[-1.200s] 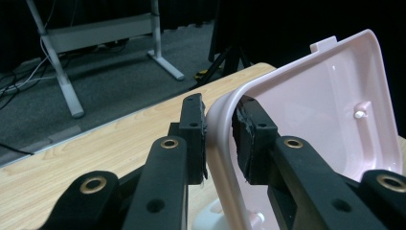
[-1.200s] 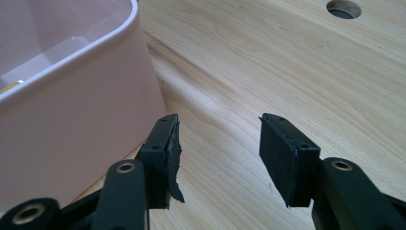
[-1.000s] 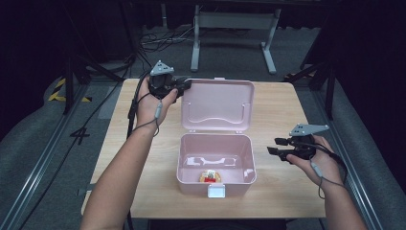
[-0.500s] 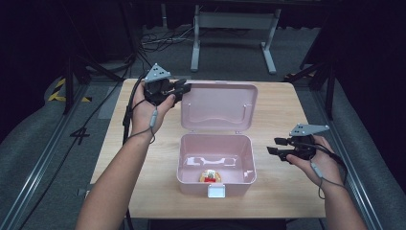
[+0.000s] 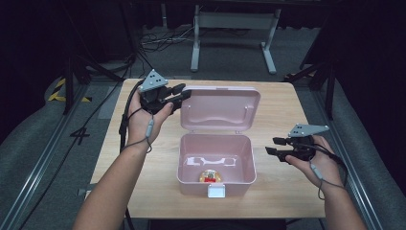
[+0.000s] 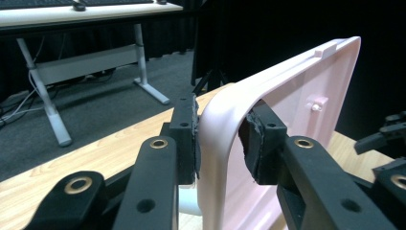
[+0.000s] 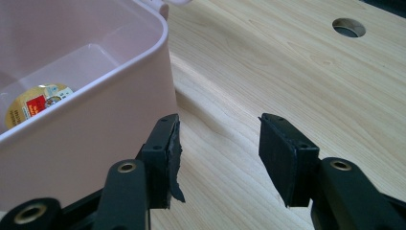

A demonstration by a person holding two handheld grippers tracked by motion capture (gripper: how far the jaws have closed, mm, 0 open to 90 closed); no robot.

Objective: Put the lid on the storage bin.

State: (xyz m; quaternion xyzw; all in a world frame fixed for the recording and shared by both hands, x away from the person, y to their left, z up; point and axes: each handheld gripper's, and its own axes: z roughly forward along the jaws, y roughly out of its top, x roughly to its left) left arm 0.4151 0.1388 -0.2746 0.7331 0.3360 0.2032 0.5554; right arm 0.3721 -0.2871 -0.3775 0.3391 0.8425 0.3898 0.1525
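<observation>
A pink plastic box stands open at the table's middle, its lid tipped back and upright. A round gold-and-red labelled item lies on the box floor. My left gripper straddles the lid's left edge. Its jaws have just been opening: one pad rests against the rim, while the other pad stands off it. My right gripper hovers open beside the box's right wall, nothing between its pads.
The light wooden table has bare room left and right of the box. A white latch sticks out at the box front. A round hole is cut in the tabletop. Dark floor, cables and a desk frame lie beyond.
The left hand has shifted slightly at the lid's edge and its jaws have come apart a little. The lid stays tipped back. The right hand has not moved.
</observation>
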